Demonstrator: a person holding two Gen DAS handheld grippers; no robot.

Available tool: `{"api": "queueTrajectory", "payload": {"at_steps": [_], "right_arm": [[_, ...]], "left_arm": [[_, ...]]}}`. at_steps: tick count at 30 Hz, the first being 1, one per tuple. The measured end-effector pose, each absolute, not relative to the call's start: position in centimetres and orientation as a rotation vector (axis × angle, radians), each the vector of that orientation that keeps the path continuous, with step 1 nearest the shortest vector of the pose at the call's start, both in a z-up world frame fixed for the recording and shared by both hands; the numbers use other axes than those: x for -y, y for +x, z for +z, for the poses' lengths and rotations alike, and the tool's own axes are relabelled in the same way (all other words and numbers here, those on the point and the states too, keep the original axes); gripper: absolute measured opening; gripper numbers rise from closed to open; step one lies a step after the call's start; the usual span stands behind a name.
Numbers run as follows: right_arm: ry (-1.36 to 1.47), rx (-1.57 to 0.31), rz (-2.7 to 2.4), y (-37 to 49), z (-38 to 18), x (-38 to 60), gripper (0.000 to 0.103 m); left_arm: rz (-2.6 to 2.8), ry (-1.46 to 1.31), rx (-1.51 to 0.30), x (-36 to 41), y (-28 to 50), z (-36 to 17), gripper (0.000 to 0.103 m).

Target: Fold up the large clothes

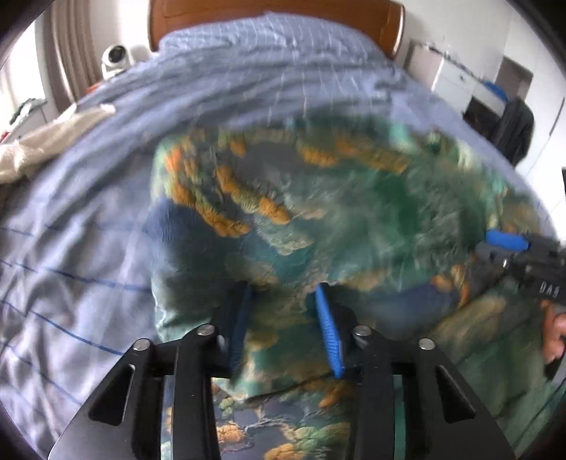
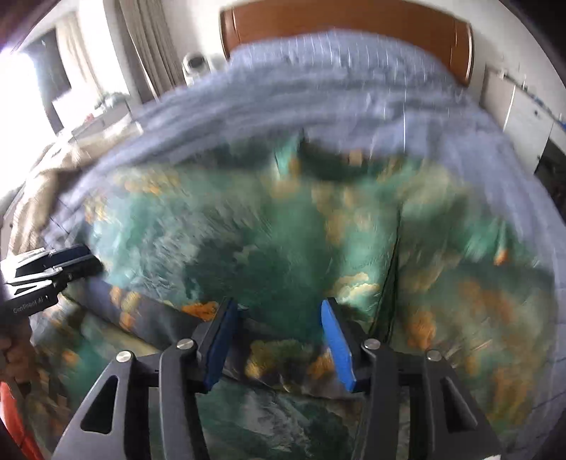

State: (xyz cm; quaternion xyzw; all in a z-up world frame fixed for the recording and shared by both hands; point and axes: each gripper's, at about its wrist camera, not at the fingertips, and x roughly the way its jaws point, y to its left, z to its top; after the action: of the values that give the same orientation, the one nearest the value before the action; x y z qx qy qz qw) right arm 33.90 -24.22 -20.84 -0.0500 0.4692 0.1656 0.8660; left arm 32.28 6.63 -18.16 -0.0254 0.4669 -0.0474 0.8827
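Observation:
A large garment (image 1: 318, 212) with a green, blue and orange landscape print lies spread on the bed; it also fills the right wrist view (image 2: 283, 230), blurred by motion. My left gripper (image 1: 283, 293) is open, its blue pads apart just above the garment's near edge, with nothing between them. My right gripper (image 2: 277, 308) is open as well, over a folded near edge of the garment. The right gripper shows at the right edge of the left wrist view (image 1: 509, 244), and the left gripper at the left edge of the right wrist view (image 2: 70, 262).
The bed (image 1: 70, 230) has a pale blue checked cover and a brown wooden headboard (image 1: 276, 14). A beige cloth (image 1: 42, 141) lies at the bed's left side. A white device (image 1: 115, 56) stands by the curtains. White cabinets (image 1: 456, 81) stand at the right.

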Motion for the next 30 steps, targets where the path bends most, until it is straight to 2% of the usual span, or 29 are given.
{"api": "queueTrajectory", "payload": {"at_steps": [6, 10, 12, 17, 22, 24, 30], "right_arm": [[-0.090, -0.981, 0.336, 33.6, -22.8, 24.3, 0.049], [-0.083, -0.967, 0.337, 33.6, -23.1, 24.2, 0.049], [-0.075, -0.958, 0.337, 33.5, -23.1, 24.2, 0.049], [-0.067, -0.943, 0.338, 33.2, -23.1, 24.5, 0.049], [-0.056, -0.941, 0.341, 33.0, -23.0, 24.6, 0.049], [-0.056, -0.935, 0.341, 33.0, -23.1, 24.7, 0.049], [-0.059, -0.918, 0.339, 32.8, -23.2, 24.6, 0.049]], "left_arm": [[-0.095, -0.053, -0.928, -6.6, 31.4, -19.0, 0.037], [-0.093, -0.065, -0.938, -6.8, 31.7, -16.7, 0.038], [-0.100, -0.090, -0.926, -6.8, 32.2, -15.3, 0.053], [-0.080, -0.110, -0.880, -6.3, 36.4, -13.0, 0.057], [0.006, -0.150, -0.911, -7.4, 41.1, -15.3, 0.059], [0.033, -0.194, -0.947, -8.5, 42.3, -17.5, 0.069], [0.011, -0.206, -0.942, -9.1, 41.9, -20.2, 0.069]]}}
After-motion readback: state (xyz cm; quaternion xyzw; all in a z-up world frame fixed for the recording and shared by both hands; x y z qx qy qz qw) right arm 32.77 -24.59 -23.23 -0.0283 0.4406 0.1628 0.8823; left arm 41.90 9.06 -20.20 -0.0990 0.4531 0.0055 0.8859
